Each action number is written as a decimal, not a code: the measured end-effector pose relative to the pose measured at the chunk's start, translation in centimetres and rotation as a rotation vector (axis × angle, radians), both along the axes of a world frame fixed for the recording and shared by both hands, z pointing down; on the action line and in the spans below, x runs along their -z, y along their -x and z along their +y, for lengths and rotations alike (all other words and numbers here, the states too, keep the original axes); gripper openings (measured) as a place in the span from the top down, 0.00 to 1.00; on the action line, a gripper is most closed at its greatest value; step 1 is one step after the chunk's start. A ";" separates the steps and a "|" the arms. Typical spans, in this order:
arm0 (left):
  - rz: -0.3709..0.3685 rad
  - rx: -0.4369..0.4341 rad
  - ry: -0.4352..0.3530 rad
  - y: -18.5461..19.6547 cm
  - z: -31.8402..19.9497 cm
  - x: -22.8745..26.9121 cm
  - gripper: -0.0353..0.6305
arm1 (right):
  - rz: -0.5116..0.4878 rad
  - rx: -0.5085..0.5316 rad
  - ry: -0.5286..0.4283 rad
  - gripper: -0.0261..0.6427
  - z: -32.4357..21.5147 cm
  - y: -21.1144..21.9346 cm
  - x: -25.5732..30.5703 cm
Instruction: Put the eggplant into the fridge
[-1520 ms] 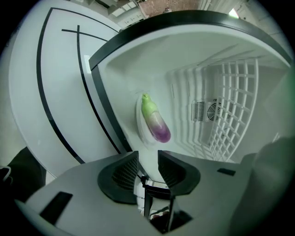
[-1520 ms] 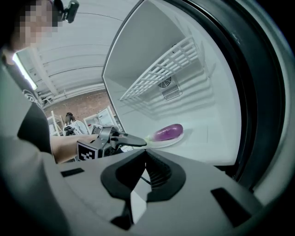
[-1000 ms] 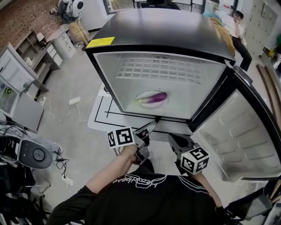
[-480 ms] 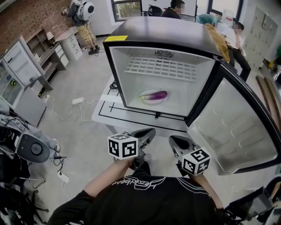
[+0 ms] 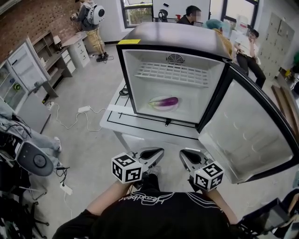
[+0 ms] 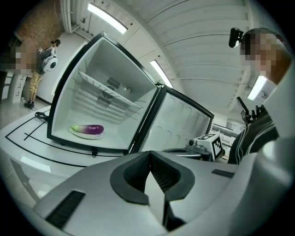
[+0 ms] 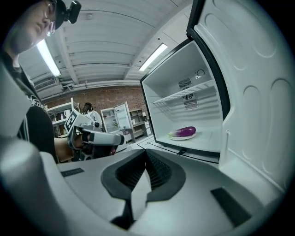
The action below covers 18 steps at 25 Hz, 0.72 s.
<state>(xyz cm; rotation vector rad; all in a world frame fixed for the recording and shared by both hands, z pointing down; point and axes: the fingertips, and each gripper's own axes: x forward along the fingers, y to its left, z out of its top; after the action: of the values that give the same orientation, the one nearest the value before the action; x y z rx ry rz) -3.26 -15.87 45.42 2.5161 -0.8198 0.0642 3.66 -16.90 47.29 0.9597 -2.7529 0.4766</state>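
Observation:
A purple eggplant (image 5: 165,101) lies on a white plate (image 5: 162,107) on the floor of the small black fridge (image 5: 173,37), whose door (image 5: 247,135) stands wide open to the right. The eggplant (image 6: 89,129) also shows in the left gripper view, and the eggplant (image 7: 185,131) in the right gripper view. My left gripper (image 5: 159,152) is shut and empty, well back from the fridge near my chest. My right gripper (image 5: 186,154) hangs beside it, also shut with nothing between its jaws.
The fridge stands on a low white table (image 5: 117,119) with black lines. A wire shelf (image 5: 170,72) sits in the upper part of the fridge. Cables (image 5: 70,119) lie on the grey floor at left. People (image 5: 189,14) stand behind the fridge; shelving (image 5: 42,51) is at far left.
Both grippers have pulled back from the fridge toward my body. The left gripper's jaws have come together and it has rolled. The eggplant stays on its plate.

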 end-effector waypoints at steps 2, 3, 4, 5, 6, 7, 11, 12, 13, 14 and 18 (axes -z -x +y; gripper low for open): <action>-0.007 -0.024 -0.019 -0.2 1.0 -0.1 0.93 | -0.004 0.013 -0.006 0.95 0.6 0.0 0.0; -0.010 -0.035 -0.028 -0.4 1.4 0.0 0.93 | -0.005 0.022 -0.010 0.95 0.9 0.1 0.1; -0.014 -0.044 -0.036 -0.5 1.7 0.1 0.93 | -0.007 0.031 -0.012 0.95 1.2 0.2 0.2; -0.022 -0.050 -0.047 -0.5 2.0 0.2 0.93 | -0.009 0.038 -0.011 0.95 1.5 0.4 0.5; -0.034 -0.055 -0.057 -0.6 2.3 0.3 0.93 | -0.014 0.042 -0.008 0.95 1.8 0.5 0.8; -0.047 -0.059 -0.066 -0.6 2.5 0.4 0.93 | -0.022 0.042 -0.009 0.95 1.9 0.6 1.2; -0.055 -0.067 -0.069 -0.7 3.3 0.4 0.93 | -0.043 0.043 -0.034 0.95 2.4 0.7 1.7; -0.048 -0.066 -0.067 -0.7 3.5 0.5 0.93 | -0.046 0.045 -0.036 0.95 2.6 0.6 1.7; -0.038 -0.063 -0.064 -0.7 3.7 0.6 0.93 | -0.048 0.047 -0.035 0.95 2.9 0.6 1.6; -0.029 -0.061 -0.062 -0.6 4.0 0.7 0.93 | -0.046 0.049 -0.032 0.95 3.2 0.5 1.5; -0.029 -0.065 -0.060 -0.2 4.5 0.7 0.93 | -0.040 0.038 -0.025 0.95 3.7 0.7 1.4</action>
<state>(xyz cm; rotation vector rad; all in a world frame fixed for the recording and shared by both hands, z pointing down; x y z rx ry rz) -3.05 -11.37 44.73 2.6038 -0.7624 0.0989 3.01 -13.23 45.88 0.9109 -2.8139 0.4613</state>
